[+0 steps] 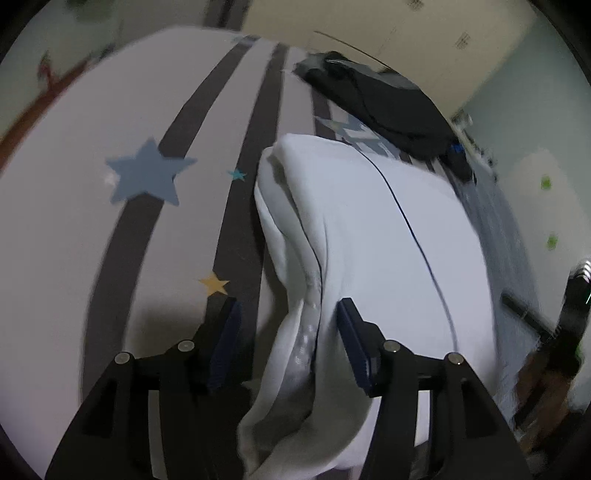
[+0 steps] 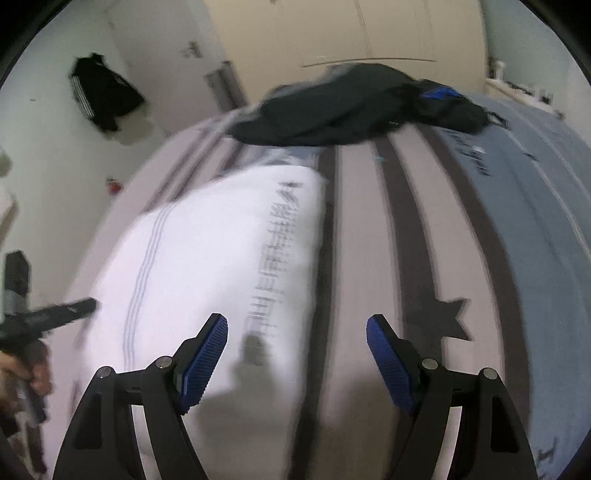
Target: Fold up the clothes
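A white garment (image 1: 369, 236) with thin dark lines lies on the striped bed (image 1: 74, 221). My left gripper (image 1: 290, 314) is open, its blue pads either side of the garment's bunched near edge, which rises between the fingers. In the right wrist view the same white garment (image 2: 207, 251) lies folded flat, left of centre. My right gripper (image 2: 297, 326) is open and empty, just above the garment's right near corner and the bed (image 2: 369, 258). The left gripper's tip (image 2: 62, 312) shows at the left edge there.
A pile of dark clothes (image 1: 380, 99) lies at the far end of the bed, also seen in the right wrist view (image 2: 354, 107). A blue-grey cover (image 2: 535, 229) lies on the right. A black garment (image 2: 103, 96) hangs on the wall. Wardrobe doors (image 2: 351, 33) stand behind.
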Available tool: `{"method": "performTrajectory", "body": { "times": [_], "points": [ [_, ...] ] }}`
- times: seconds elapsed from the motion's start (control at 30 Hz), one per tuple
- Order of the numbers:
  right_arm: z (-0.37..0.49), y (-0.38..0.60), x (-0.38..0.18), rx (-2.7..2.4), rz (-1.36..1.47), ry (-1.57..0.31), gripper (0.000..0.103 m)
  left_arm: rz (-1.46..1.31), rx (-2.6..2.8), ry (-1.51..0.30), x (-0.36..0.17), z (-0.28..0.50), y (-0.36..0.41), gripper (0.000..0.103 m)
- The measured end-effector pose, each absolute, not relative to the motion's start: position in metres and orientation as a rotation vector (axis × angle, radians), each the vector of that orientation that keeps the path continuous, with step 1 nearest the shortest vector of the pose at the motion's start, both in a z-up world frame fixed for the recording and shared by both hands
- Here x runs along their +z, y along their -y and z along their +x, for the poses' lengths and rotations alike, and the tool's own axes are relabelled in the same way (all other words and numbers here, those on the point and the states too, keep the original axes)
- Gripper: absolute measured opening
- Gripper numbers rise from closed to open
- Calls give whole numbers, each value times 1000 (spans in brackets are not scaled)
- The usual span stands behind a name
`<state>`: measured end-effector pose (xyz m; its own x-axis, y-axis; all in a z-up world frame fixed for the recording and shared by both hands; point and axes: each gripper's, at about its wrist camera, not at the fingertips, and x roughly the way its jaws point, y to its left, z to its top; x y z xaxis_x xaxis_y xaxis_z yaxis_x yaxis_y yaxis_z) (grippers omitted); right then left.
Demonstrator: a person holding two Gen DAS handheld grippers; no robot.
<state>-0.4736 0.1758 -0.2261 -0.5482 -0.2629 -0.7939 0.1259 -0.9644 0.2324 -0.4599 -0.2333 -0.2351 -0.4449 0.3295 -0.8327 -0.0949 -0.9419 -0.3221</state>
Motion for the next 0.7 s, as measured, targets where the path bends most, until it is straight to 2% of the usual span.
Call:
{"method": "performTrajectory", "body": {
  "times": [0.2, 0.3, 0.5, 0.7],
  "points": [
    [-485, -121, -238, -2493, 1377, 48, 75, -1528, 2478, 342, -245, -451, 237, 51],
    [-485, -124, -253, -2523, 1403, -12, 74, -1535, 2471, 359, -248, -452, 239, 52],
    [-477, -152, -268, -2569, 1404, -42, 74, -1469, 2433, 505, -233, -448, 241, 52],
    [-470, -171, -268, -2585, 1382, -42, 74, -1437, 2476, 325, -219, -451, 212, 52]
  ]
}}
